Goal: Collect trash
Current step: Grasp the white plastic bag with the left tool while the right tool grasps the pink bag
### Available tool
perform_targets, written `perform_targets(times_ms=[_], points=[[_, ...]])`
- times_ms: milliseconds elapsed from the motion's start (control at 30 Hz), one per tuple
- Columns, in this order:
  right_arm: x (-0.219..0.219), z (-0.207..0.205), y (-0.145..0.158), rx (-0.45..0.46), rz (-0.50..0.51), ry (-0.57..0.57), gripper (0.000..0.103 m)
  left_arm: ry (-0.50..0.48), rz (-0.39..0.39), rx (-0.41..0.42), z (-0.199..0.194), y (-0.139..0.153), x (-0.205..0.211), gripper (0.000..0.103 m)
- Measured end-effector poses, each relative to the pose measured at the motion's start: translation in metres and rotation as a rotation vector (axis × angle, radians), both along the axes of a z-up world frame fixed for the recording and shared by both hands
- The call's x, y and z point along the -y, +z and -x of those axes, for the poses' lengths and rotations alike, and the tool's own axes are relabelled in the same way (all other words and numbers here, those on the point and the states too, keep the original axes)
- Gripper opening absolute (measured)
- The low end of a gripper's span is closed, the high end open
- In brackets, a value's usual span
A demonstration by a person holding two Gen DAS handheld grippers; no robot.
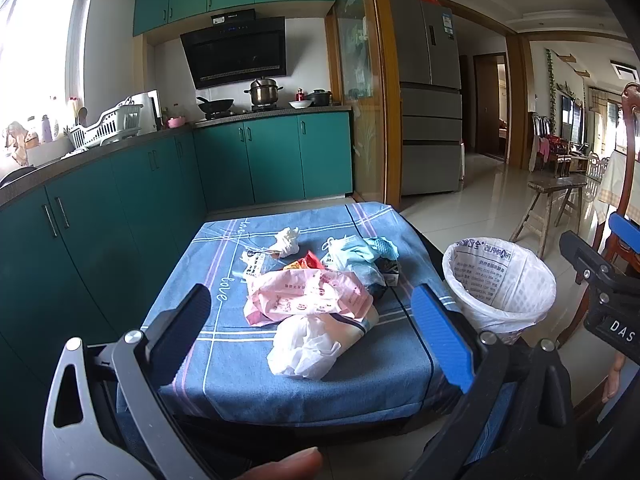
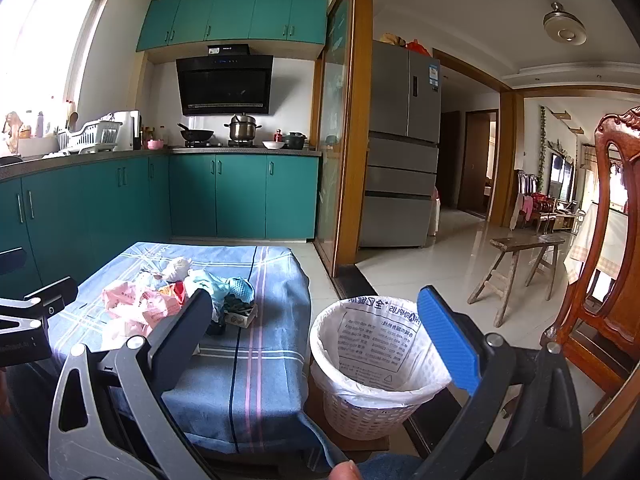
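A fingertip [image 1: 286, 466] pokes in at the bottom edge of the left wrist view, just under the left gripper [image 1: 316, 330], whose jaws stand wide apart with nothing between them: one finger black, the other faced with a blue ribbed pad. The right gripper [image 2: 320, 350] is the same build, jaws also spread and empty, held over the gap between the counter and the waste basket [image 2: 372, 364]; seen from the left, its black body carries white letters "DAS".

The trash lies in a loose heap near the middle of the counter [image 1: 224, 360], which is draped in a blue cloth with white and pink stripes and the word "love" in script. Closest to the near edge is a crumpled white plastic bag [image 1: 308, 350], thin and glossy. Touching it behind is a pink printed plastic bag [image 1: 308, 294]; its print is too small to read. Further back sit a red and yellow wrapper [image 1: 306, 261], a pale blue bag [image 1: 356, 256] and a wadded white tissue [image 1: 288, 240].

The basket is white woven plastic, round, lined with a white bag printed with small text, standing just beside the counter's right edge.
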State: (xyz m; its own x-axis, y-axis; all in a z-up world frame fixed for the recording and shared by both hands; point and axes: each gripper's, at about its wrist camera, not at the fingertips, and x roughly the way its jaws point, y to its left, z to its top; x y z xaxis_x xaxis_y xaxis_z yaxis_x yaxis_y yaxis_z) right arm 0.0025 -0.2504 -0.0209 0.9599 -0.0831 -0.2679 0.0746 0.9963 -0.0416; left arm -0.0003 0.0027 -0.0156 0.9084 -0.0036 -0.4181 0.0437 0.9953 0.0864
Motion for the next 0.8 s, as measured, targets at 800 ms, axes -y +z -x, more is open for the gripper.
perform_targets(times_ms=[800], points=[[-0.116,-0.123,-0.067,-0.329,-0.034,0.423,0.076,0.019,0.077,-0.332,-0.065,-0.105,-0.094,0.1]])
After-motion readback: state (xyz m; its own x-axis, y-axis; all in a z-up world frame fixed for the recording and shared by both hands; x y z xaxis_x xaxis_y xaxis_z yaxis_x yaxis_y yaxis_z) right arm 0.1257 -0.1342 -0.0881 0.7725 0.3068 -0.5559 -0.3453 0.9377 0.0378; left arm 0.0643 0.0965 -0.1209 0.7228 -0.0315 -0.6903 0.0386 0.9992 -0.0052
